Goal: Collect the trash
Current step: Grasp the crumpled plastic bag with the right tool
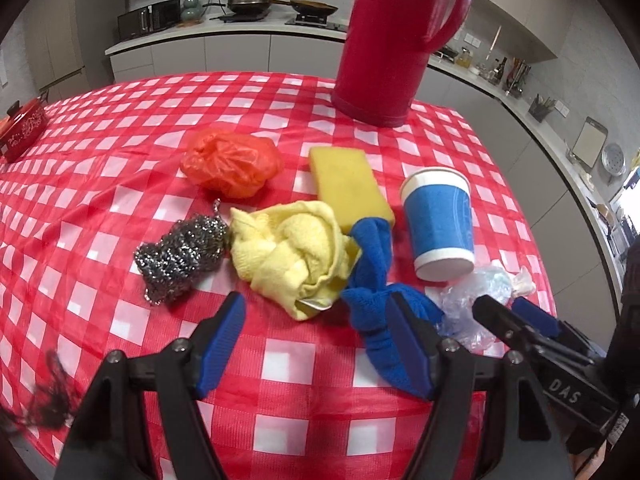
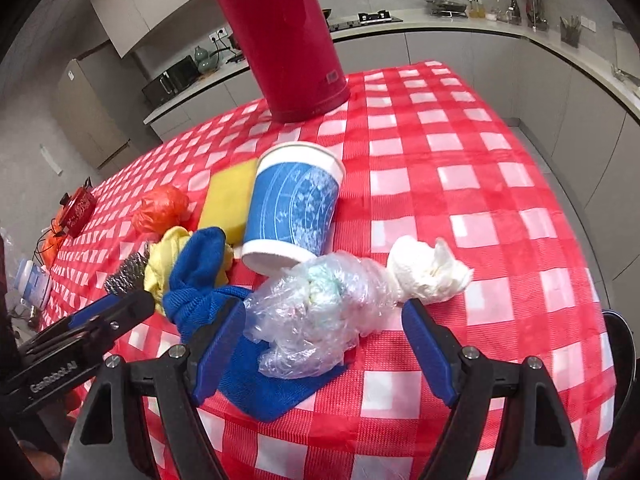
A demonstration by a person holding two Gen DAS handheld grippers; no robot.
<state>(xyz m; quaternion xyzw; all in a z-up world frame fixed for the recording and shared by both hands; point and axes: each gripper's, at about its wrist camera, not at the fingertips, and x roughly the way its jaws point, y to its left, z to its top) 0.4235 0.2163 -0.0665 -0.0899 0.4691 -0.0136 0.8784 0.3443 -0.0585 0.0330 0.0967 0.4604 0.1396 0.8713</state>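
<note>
A crumpled clear plastic bag [image 2: 316, 312] lies on the checked tablecloth with a white paper wad [image 2: 428, 272] at its right end. My right gripper [image 2: 324, 320] is open with its fingers on either side of the bag. An upside-down blue paper cup [image 2: 292, 208] stands just behind it, also in the left wrist view [image 1: 438, 224]. A crumpled orange plastic bag [image 1: 232, 162] lies further back. My left gripper [image 1: 316, 312] is open and empty, just before a yellow cloth [image 1: 296, 252] and a blue cloth [image 1: 376, 288]. The right gripper also shows in the left wrist view [image 1: 508, 308].
A tall red thermos jug [image 1: 396, 36] stands at the back of the table. A yellow sponge [image 1: 348, 184] and a steel wool scourer [image 1: 184, 252] lie among the cloths. A small red pot [image 1: 20, 128] sits far left. The table edge [image 2: 600, 280] is at right.
</note>
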